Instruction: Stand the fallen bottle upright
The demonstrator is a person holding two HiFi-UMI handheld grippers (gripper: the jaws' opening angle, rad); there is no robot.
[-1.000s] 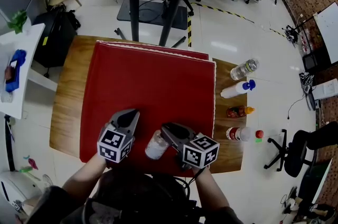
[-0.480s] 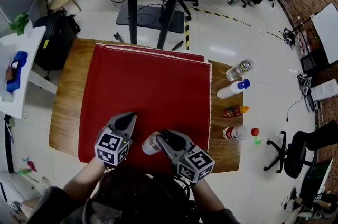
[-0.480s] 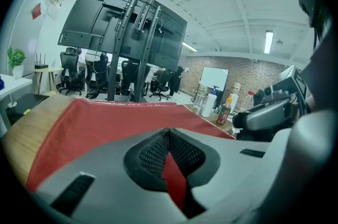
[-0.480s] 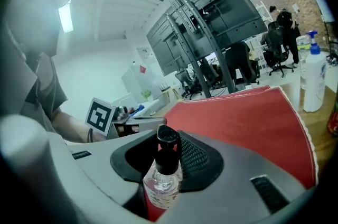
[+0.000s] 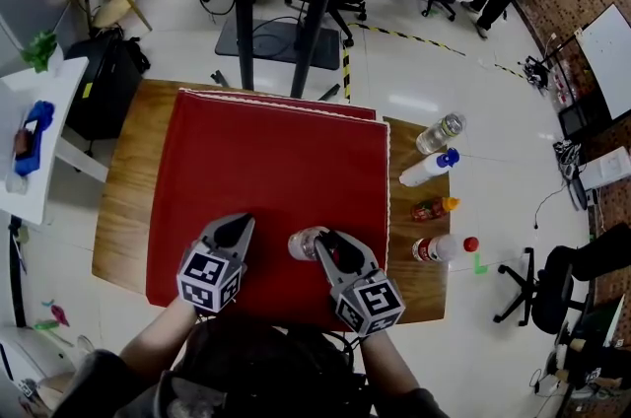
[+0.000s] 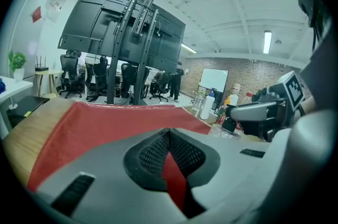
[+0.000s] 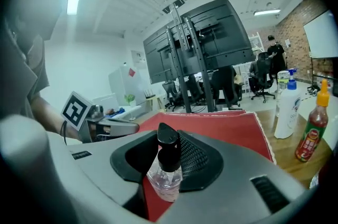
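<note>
The bottle [image 7: 165, 178], clear with a black cap, sits roughly upright, clamped in the right gripper [image 5: 331, 246] over the cloth [image 5: 276, 160]. The left gripper [image 5: 235, 227] is closed and empty. Only the right gripper view shows the sauce bottle [image 7: 309, 136] holding red sauce.

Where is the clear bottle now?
In the head view the clear bottle is held by the right gripper over the red cloth, right of the left gripper.
</note>
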